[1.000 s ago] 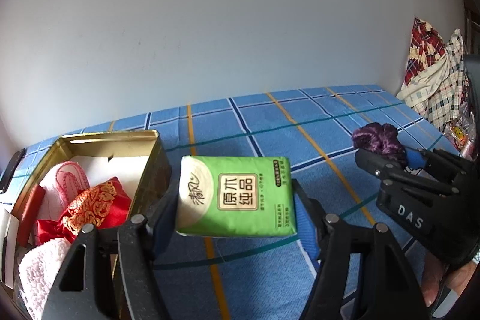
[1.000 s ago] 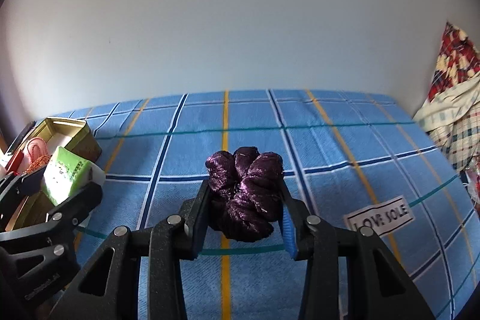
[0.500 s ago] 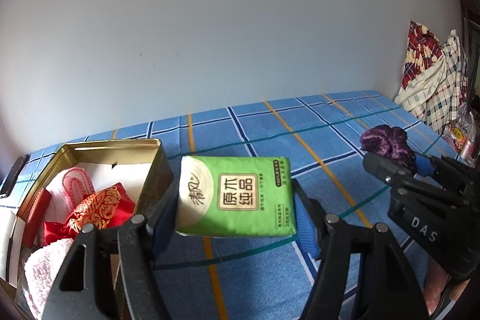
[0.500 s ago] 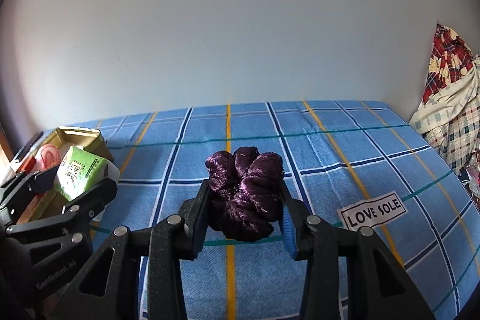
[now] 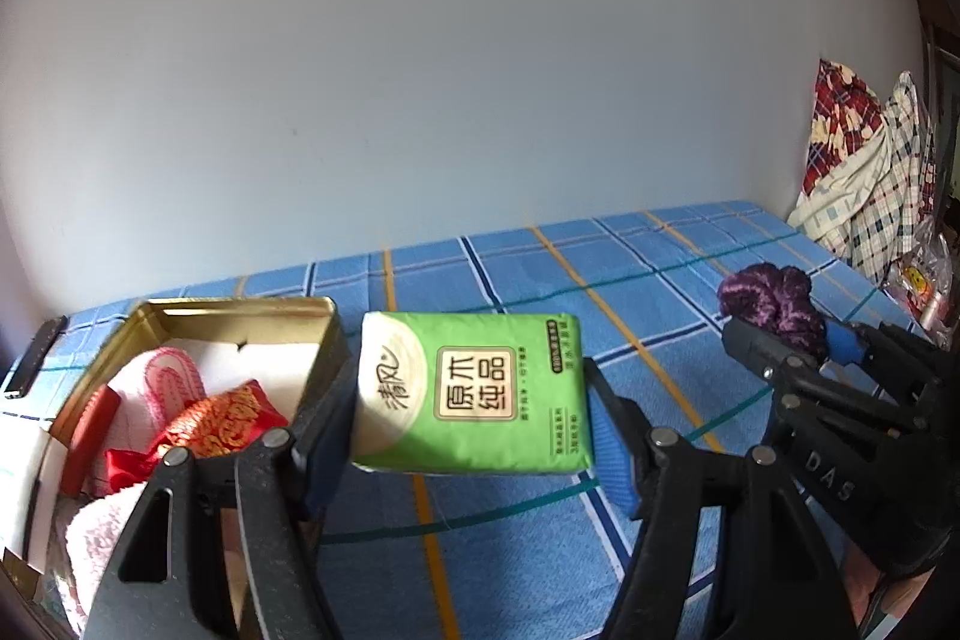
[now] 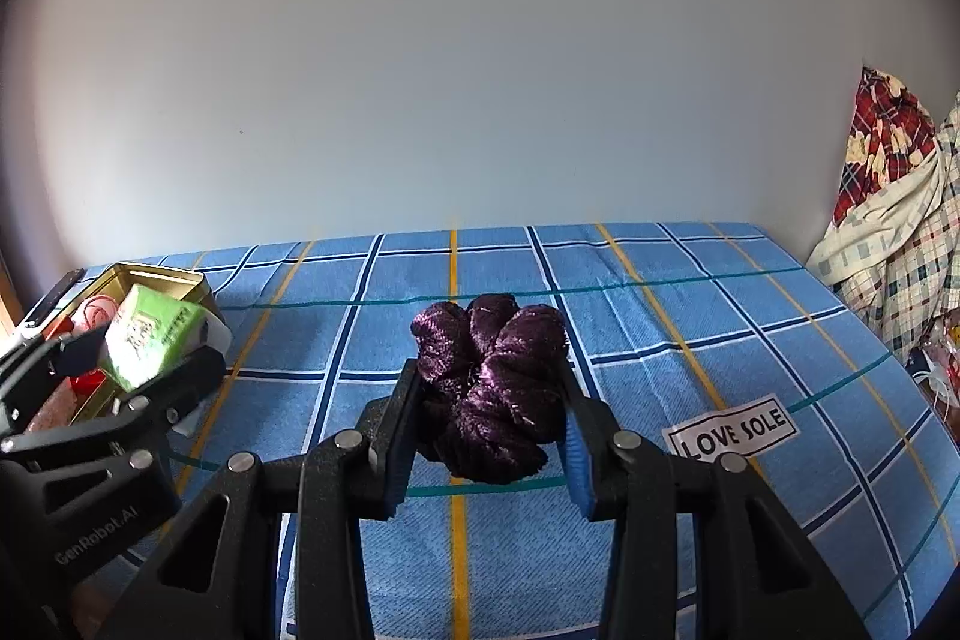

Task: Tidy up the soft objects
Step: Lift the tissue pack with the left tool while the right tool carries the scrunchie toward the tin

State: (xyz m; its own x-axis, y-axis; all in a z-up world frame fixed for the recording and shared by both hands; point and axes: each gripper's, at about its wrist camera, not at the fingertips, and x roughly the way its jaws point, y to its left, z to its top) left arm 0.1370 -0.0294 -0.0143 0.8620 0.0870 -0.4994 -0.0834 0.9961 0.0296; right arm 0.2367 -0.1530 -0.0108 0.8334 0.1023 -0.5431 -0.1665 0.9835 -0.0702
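A green tissue pack (image 5: 474,394) is pinched between the two fingers of the left claw (image 5: 474,436) and is held in the air above the blue checked bedsheet (image 5: 540,280), just to the right of an open gold tin box (image 5: 240,307). Its printed face is turned toward the left wrist camera, and its left edge is seen close to the near corner of the tin, though whether the two touch cannot be told. Inside the tin, a red and gold embroidered pouch (image 5: 222,418), a pink knitted piece (image 5: 171,376) and a pale pink fluffy cloth (image 5: 96,538) are seen lying together. A purple scrunchie (image 6: 495,382) is gripped between the fingers of the right claw (image 6: 489,436), with the blue pads pressed into its sides and its folds bulging above the fingertips; it is held clear of the bed. From the right wrist view, the left claw with its green pack is seen at the far left, beside the tin. A white label reading "LOVE SOLE" (image 6: 732,430) is stitched on the sheet to the right of the scrunchie. Checked and plaid fabrics (image 6: 894,208) are piled at the right end of the bed against the pale wall (image 6: 480,70).
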